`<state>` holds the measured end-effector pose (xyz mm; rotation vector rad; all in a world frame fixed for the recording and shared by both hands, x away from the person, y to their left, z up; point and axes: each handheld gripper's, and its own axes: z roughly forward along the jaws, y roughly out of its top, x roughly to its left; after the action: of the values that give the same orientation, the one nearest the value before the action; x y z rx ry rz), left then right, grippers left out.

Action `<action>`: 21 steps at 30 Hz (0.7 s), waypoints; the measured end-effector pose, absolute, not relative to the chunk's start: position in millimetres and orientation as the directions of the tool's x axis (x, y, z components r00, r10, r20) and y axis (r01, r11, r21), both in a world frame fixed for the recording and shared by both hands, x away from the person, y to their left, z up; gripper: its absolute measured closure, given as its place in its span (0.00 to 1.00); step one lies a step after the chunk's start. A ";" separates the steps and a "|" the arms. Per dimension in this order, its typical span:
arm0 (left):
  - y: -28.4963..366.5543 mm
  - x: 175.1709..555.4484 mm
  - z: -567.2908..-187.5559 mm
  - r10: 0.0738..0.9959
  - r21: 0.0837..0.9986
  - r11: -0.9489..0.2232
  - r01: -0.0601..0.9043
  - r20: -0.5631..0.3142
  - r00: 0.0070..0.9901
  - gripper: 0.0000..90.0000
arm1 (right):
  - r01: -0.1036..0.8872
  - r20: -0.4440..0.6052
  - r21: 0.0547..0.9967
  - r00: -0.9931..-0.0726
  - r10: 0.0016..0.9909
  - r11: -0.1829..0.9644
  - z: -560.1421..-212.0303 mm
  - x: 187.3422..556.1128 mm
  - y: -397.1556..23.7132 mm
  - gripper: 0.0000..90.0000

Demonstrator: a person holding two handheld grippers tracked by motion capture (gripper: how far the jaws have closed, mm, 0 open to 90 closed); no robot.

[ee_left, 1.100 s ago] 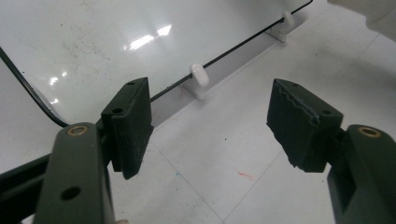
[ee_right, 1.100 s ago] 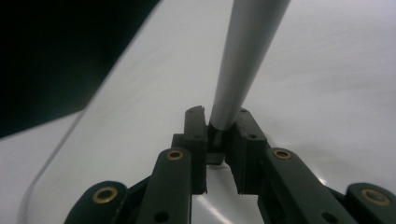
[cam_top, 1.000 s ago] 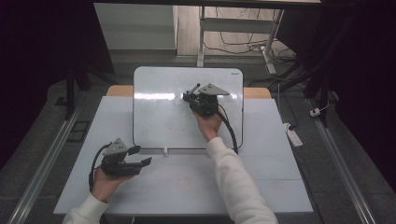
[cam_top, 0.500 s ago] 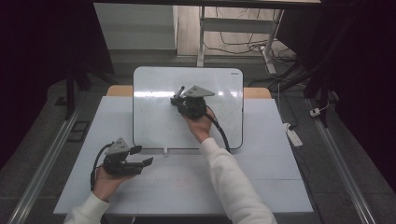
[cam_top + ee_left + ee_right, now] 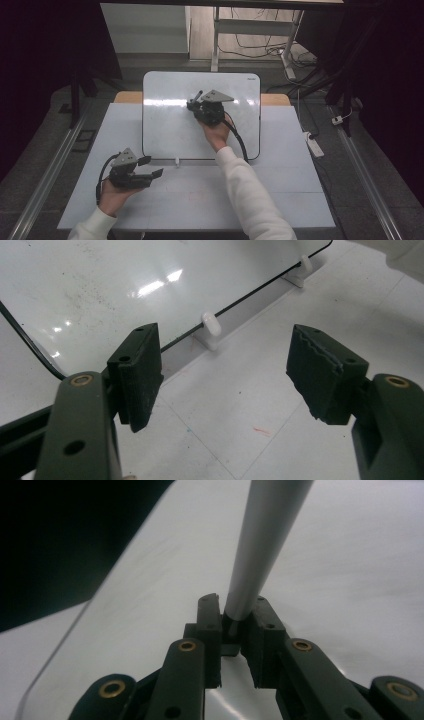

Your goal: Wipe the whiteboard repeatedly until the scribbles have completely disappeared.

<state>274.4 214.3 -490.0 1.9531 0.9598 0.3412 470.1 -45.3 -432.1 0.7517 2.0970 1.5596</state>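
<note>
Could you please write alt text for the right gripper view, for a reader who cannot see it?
The right gripper has its two black jaws shut on a slim grey marker, which runs up and away from them over a glossy whiteboard. The board's rounded edge curves down at the left, with darkness beyond it.

Grey marker [image 5: 265,540] over white whiteboard [image 5: 170,130]
</note>
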 end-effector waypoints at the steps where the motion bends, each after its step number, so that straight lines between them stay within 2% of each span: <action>1: 214.4 274.2 -489.8 0.740 0.824 -0.285 0.490 -0.135 0.658 0.35 | 0.178 0.000 0.963 -0.753 0.658 0.204 -430.3 472.7 -49.7 0.86; 3: 214.4 275.7 -490.3 0.741 0.823 -0.284 0.492 -0.137 0.658 0.35 | 0.187 0.014 0.963 -0.753 0.657 0.194 -430.7 471.9 -51.4 0.86; 8: 214.0 275.6 -490.9 0.743 0.820 -0.291 0.493 -0.132 0.657 0.35 | 0.146 -0.066 0.939 -0.813 0.578 0.312 -441.4 458.3 -37.9 0.86; 13: 219.0 273.9 -490.0 0.753 0.830 -0.270 0.488 -0.133 0.644 0.35 | 0.199 -0.003 0.952 -0.756 0.654 0.234 -430.9 467.4 -70.2 0.86; 15: 220.5 274.3 -490.7 0.756 0.831 -0.267 0.488 -0.134 0.641 0.36 | 0.208 -0.001 0.949 -0.748 0.663 0.237 -429.1 463.5 -84.9 0.86; 21: 220.7 275.8 -492.8 0.763 0.834 -0.256 0.488 -0.135 0.632 0.36 | 0.225 0.044 0.942 -0.818 0.574 0.248 -432.1 420.5 -125.0 0.86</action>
<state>275.8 220.7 -492.8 1.9171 0.9899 0.3694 420.5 -125.0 -432.1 0.7382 2.2157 1.5923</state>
